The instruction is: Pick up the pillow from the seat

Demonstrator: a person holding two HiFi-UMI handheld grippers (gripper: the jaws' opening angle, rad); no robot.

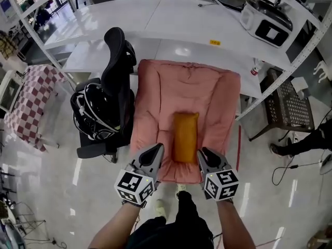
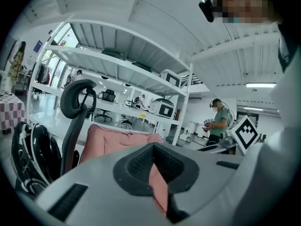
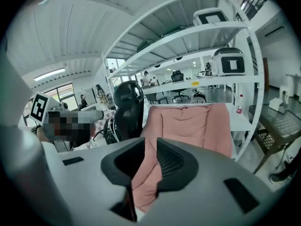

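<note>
An orange pillow (image 1: 185,136) lies lengthwise in the middle of the pink padded seat (image 1: 155,97). Both grippers hover at the seat's front edge, one on each side of the pillow's near end and not touching it. My left gripper (image 1: 157,150) has its jaw tips together, with nothing in them. My right gripper (image 1: 203,153) is open by a narrow gap that holds nothing. In the left gripper view the left gripper (image 2: 153,144) faces the seat back (image 2: 113,138). The right gripper (image 3: 150,139) faces the same pink seat (image 3: 188,124). The pillow is hidden in both gripper views.
A black office chair (image 1: 115,82) with a bundle of black gear (image 1: 91,113) stands close on the seat's left. White tables (image 1: 171,19) run behind. At the right are a white shelf post (image 1: 290,69), a mesh rack (image 1: 288,105) and a person's leg (image 1: 306,141).
</note>
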